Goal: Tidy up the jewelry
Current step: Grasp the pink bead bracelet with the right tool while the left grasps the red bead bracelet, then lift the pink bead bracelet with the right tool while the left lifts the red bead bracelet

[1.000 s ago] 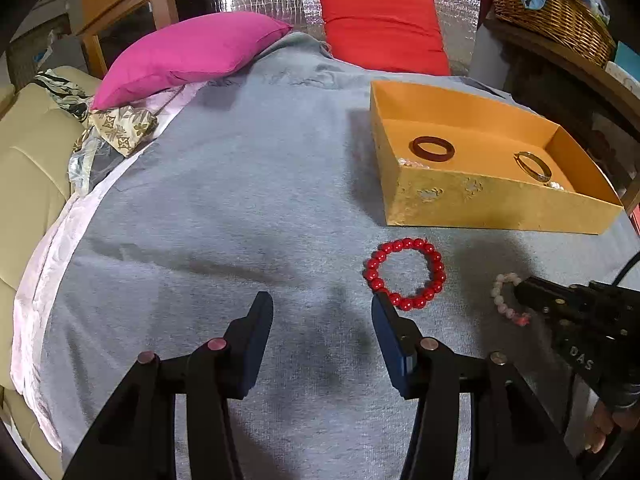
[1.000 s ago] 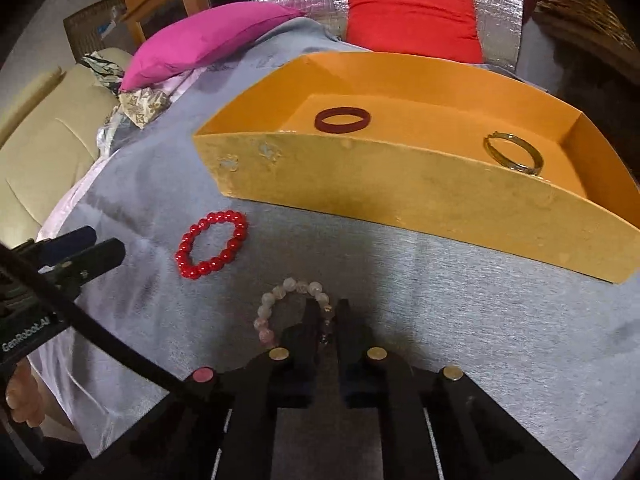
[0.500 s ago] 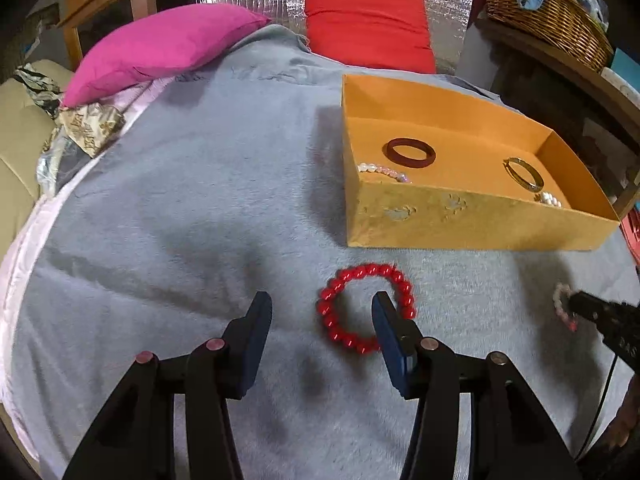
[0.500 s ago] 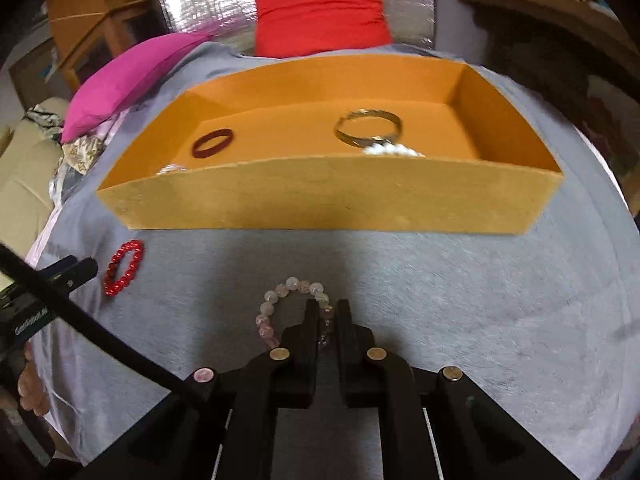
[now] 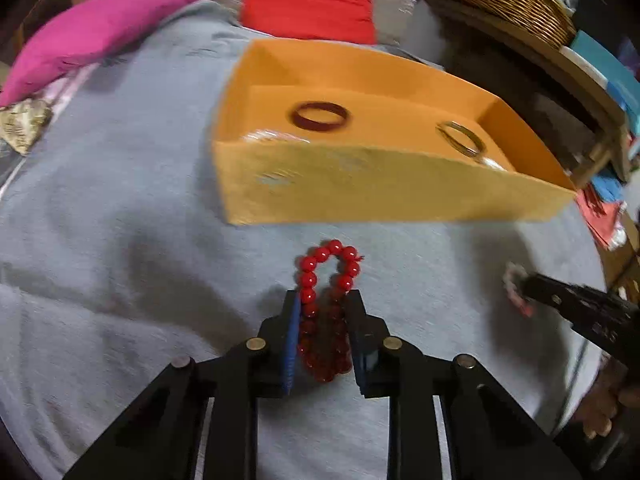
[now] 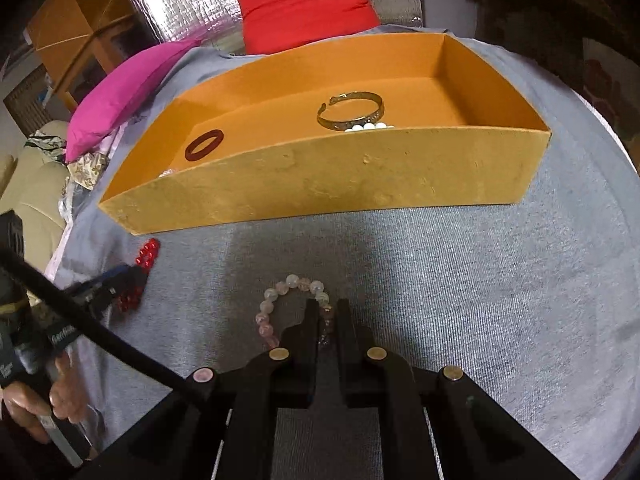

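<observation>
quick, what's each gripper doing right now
left gripper: jaws have just been closing, now squeezing the red bead bracelet.
right gripper: shut on the pale bead bracelet.

Glossy red bead bracelet (image 5: pixel 328 280): smooth, polished. Pale pink and white bead bracelet (image 6: pixel 288 296): translucent, glassy. Orange rectangular cardboard tray (image 6: pixel 320 184): matt, mottled, scuffed. Open brass-coloured metal bangle (image 6: pixel 352 114): dull sheen. Grey cloth cover (image 6: pixel 480 300): finely ribbed, matt. Crinkled silver foil backing (image 6: pixel 180 4): reflective.
</observation>
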Available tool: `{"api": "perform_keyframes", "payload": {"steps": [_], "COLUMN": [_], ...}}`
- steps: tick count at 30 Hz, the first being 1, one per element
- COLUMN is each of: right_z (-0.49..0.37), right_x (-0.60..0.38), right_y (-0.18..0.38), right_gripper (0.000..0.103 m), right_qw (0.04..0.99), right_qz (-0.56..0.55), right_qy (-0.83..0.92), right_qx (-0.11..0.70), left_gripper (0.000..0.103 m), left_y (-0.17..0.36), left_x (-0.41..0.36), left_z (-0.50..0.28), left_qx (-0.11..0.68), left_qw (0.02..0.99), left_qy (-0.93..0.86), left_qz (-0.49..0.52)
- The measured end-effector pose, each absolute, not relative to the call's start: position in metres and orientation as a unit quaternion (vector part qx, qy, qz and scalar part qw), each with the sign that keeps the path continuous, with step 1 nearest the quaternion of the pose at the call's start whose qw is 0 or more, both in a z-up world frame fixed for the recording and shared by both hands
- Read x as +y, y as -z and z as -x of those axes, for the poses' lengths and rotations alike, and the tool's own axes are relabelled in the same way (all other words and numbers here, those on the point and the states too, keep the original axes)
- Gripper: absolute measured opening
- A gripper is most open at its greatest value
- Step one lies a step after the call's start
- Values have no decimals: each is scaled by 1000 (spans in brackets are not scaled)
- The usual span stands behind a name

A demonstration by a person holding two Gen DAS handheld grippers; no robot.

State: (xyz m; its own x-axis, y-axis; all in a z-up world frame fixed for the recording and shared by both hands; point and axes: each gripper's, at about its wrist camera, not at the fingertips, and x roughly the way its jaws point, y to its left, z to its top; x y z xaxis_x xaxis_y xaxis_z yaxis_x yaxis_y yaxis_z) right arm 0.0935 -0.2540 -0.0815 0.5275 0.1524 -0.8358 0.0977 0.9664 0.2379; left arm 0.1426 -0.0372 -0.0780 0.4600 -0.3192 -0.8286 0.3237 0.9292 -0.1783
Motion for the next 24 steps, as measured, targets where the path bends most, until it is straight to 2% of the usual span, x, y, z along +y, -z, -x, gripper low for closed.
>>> {"api": "perform_keyframes", "payload": {"steps": [8,10,12,24], "right_z": [-92,-92,-92,-92], "right_x": [-257,-257,-257,-260], "right_y": [82,83,83,85], "right_gripper": [10,10,10,11], "right_qw": [865,865,865,865], "right_qz": [-126,-126,-127,-136], "right_qy": [-19,-20,-19,-24], "right_qx": [486,485,485,482], "left_gripper": [25,31,48,54], "left_y": [68,68,70,73], "left_x": [-64,-66,-66,-69], "left_z": [-101,-99,-99,-98], "left_qx": [486,486,487,478], "left_qw": [836,837,841,851], "left_qy": [257,251,235,201], "left_qz": [-7,-19,-31,-82]}}
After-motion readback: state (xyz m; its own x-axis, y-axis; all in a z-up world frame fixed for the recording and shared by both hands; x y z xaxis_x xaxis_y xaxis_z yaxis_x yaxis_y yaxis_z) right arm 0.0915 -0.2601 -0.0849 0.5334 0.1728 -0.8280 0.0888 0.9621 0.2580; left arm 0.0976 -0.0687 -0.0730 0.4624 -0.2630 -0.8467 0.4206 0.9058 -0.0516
